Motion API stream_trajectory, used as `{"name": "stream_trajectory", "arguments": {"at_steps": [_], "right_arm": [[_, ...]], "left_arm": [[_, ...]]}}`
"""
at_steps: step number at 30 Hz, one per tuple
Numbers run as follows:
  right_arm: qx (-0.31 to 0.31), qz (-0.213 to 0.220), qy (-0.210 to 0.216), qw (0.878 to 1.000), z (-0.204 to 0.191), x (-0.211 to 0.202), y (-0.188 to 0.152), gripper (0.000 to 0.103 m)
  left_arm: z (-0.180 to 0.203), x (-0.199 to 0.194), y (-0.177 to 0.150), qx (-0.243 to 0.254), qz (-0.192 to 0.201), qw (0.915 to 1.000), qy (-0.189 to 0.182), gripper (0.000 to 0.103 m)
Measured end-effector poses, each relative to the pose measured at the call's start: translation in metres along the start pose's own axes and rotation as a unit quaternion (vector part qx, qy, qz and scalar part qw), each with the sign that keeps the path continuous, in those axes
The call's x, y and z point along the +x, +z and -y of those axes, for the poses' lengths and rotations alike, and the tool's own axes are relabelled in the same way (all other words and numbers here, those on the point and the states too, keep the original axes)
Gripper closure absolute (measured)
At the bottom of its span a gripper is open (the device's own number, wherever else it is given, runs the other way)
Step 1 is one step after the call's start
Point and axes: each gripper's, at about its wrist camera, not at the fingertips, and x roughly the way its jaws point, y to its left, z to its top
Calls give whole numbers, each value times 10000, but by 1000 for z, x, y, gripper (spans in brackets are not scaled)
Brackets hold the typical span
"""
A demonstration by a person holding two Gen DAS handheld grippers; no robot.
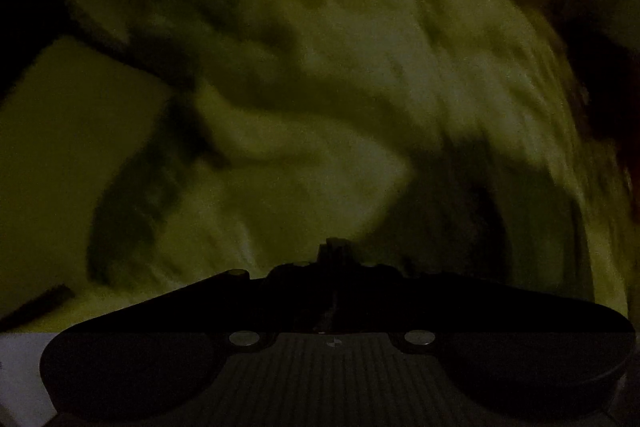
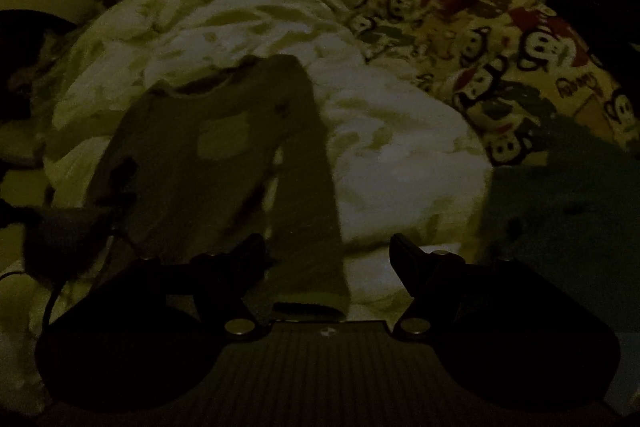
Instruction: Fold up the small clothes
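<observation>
A small dull olive-grey long-sleeved cloth top is lying spread flat, neck opening pointing away, just ahead of the right gripper. One long sleeve is running straight back toward that gripper, its cuff ending between the parted fingers, seemingly untouched by either. In the blurred, dark left wrist view the garment is not clearly showing.

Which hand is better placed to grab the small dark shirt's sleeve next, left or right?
Right, probably. The right gripper has open jaws straddling the sleeve of the dark shirt. The left gripper is shut, its view blurred.
</observation>
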Motion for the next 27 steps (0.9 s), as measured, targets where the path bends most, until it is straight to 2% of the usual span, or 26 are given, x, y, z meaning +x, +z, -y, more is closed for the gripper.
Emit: {"name": "stream_trajectory", "arguments": {"at_steps": [2, 5, 6, 7, 8, 10, 12, 15, 18, 22, 23, 24, 25, 26, 27], "right_arm": [[-7, -36, -165, 9999, 2, 6, 6, 30], [71, -127, -226, 9996, 6, 17, 11, 29], [108, -167, -233, 9995, 7, 20, 11, 29], [122, -213, -201, 9995, 7, 24, 11, 29], [102, -277, -172, 9994, 6, 27, 10, 29], [73, -403, -147, 9991, 2, 34, 6, 29], [101, -544, -151, 9984, 1, 42, 0, 29], [290, -715, -152, 9969, 3, 53, -7, 29], [372, -866, -167, 9954, 2, 64, -11, 29], [215, -1096, -135, 9937, -5, 79, -16, 30], [194, -1184, -52, 9928, -7, 83, -18, 34], [188, -1286, 26, 9915, -7, 86, -20, 44], [190, -1376, 68, 9903, -7, 90, -22, 48], [199, -1448, 59, 9892, -6, 91, -24, 57], [206, -1465, 45, 9890, -5, 91, -24, 74]], "left_arm": [[-18, -3, 24, -479, 369, 9979, 235, 40], [-35, 10, 54, -787, 467, 9941, 587, 35], [-38, 15, 62, -760, 449, 9935, 725, 29], [-39, 19, 68, -766, 460, 9921, 878, 13], [-41, 22, 72, -850, 481, 9898, 1039, 4], [-46, 21, 73, -1040, 407, 9879, 1074, 0], [-45, 14, 64, -1115, 480, 9885, 906, 0], [-39, 2, 38, -833, 224, 9948, 538, 0], [-31, -13, 4, -657, 52, 9963, 554, 0], [-39, -49, -34, -565, 102, 9963, 634, 0], [-42, -59, -38, -502, 102, 9963, 693, 0], [-47, -71, -40, -432, 130, 9960, 777, 0], [-54, -82, -40, -375, 151, 9955, 854, 0], [-64, -95, -37, -344, 169, 9947, 950, 0], [-73, -111, -35, -333, 202, 9935, 1070, 0]]}}
